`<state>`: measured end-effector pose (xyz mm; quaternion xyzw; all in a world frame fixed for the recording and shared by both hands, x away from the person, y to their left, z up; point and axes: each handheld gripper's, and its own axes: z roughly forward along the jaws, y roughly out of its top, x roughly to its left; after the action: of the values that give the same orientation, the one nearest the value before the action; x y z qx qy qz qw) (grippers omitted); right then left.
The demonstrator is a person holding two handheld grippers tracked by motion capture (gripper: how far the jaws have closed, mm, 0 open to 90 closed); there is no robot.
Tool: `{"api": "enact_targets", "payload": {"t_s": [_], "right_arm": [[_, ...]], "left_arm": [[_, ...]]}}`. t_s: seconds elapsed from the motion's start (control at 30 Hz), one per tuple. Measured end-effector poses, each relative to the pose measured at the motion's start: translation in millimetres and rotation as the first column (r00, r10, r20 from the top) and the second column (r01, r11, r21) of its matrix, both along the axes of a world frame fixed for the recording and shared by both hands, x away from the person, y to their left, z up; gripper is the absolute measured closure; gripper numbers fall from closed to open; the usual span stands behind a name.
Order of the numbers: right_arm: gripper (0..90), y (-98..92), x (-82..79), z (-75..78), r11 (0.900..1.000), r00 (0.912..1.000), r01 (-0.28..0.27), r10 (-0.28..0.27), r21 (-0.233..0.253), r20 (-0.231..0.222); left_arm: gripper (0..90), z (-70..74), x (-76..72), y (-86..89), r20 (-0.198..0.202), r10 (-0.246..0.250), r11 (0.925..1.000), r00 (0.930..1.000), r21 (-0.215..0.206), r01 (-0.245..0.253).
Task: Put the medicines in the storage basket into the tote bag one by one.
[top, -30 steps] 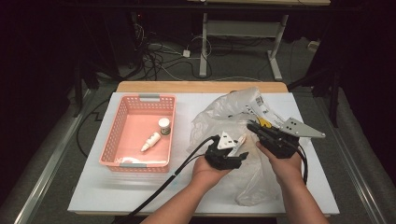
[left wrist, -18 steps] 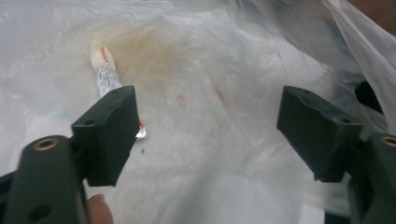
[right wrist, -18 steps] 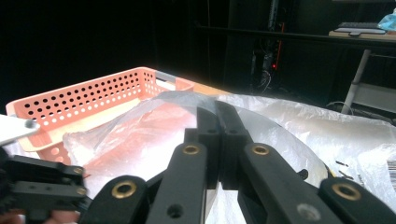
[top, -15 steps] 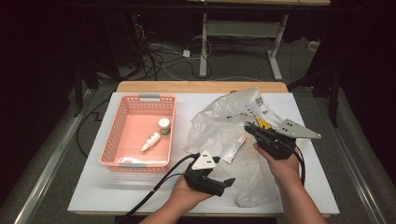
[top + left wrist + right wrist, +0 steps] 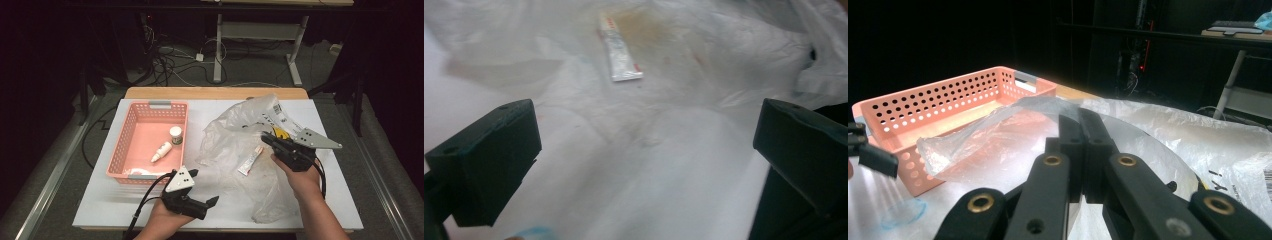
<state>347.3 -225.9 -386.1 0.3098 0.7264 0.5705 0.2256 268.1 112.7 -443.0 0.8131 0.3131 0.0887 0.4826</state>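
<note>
Unpacking is part done: a small bottle and dropper bottle lie in the pink basket, while the ointment tube remains on the plastic bag, whose edge the right tool pinches, left tool wide and empty.

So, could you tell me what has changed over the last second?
The left gripper has drawn back from the tube toward the table's near edge, jaws open and empty. The right gripper stays shut on the plastic bag. The pink basket hasn't moved.
</note>
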Motion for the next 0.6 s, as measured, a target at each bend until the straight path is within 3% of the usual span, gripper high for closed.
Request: {"api": "enact_targets", "payload": {"t_s": [0.3, 0.6], "right_arm": [[90.0, -1.7, -1.0, 0.3, 1.000, 1.0000, 0.000, 0.000, 0.010, -0.006], [90.0, -2.3, -0.6, 0.6, 1.000, 1.0000, 0.000, 0.000, 0.009, -0.001]], "left_arm": [[0.0, 6.3, 12.2, 35.9, 0.006, 0.110, 0.9937, 0.9939, -0.023, -0.110], [0.0, 8.7, 23.7, 71.5, -0.004, 0.216, 0.9763, 0.9764, -0.010, -0.216]]}}
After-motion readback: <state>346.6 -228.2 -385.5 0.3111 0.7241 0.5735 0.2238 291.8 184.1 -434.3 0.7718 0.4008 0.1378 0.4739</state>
